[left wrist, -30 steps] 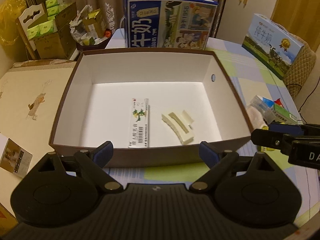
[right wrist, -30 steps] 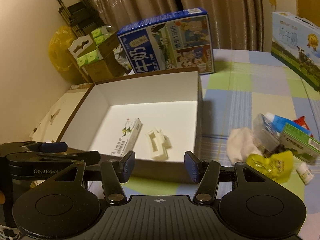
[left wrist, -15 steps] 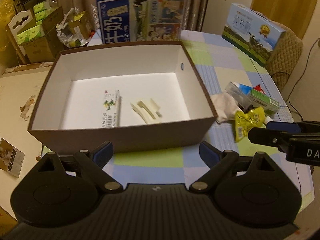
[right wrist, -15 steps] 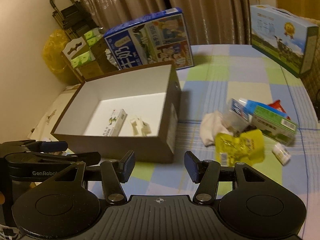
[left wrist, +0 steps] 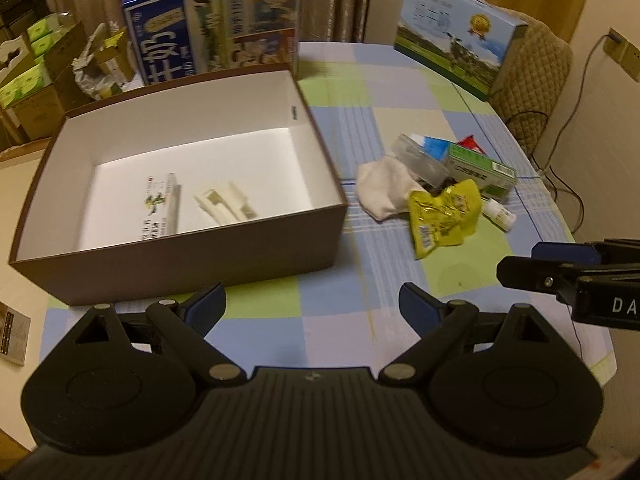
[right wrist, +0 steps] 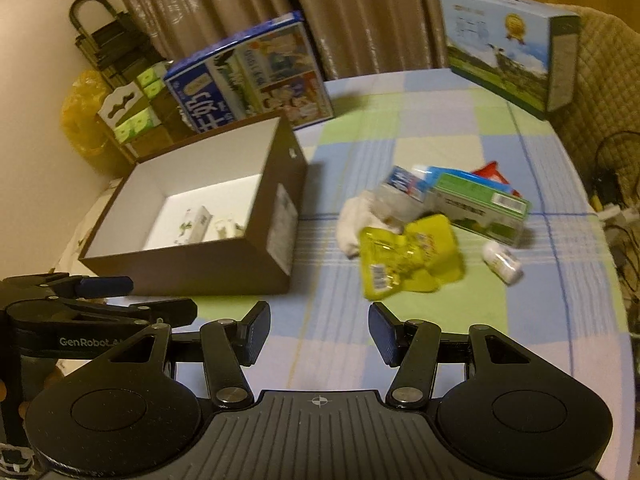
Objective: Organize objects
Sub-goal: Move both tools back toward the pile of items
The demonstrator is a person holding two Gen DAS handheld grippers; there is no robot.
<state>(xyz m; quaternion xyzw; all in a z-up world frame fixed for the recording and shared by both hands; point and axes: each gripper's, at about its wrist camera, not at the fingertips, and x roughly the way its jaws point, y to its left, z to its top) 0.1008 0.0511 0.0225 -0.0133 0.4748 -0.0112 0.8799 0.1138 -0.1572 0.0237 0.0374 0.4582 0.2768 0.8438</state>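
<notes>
Clutter was seen at the far edge of the table [left wrist: 332,332]: a blue milk carton [left wrist: 216,20] stood behind the brown box [left wrist: 180,248], and a second, paler carton [right wrist: 508,52] stood at the far right corner. Nothing was seen lying between either gripper and the loose pile.

Inside the brown box, a slim white packet [left wrist: 160,208] and a cream plastic piece [left wrist: 226,204] lay side by side on the white floor. To the right of the box, well apart from it, a white cloth [left wrist: 380,188], a yellow pouch [left wrist: 444,216], a green carton [left wrist: 480,168] and a small white bottle [left wrist: 498,214] were heaped close together.

The left gripper [left wrist: 312,304] was held wide open and empty, low over the table in front of the box's near right corner. The right gripper [right wrist: 318,334] was likewise spread apart with nothing in it, the yellow pouch [right wrist: 408,256] just ahead of it.

Only the right wrist view showed the label on the box's right wall [right wrist: 282,228]; the box's contents were shown more fully by the left wrist view.
</notes>
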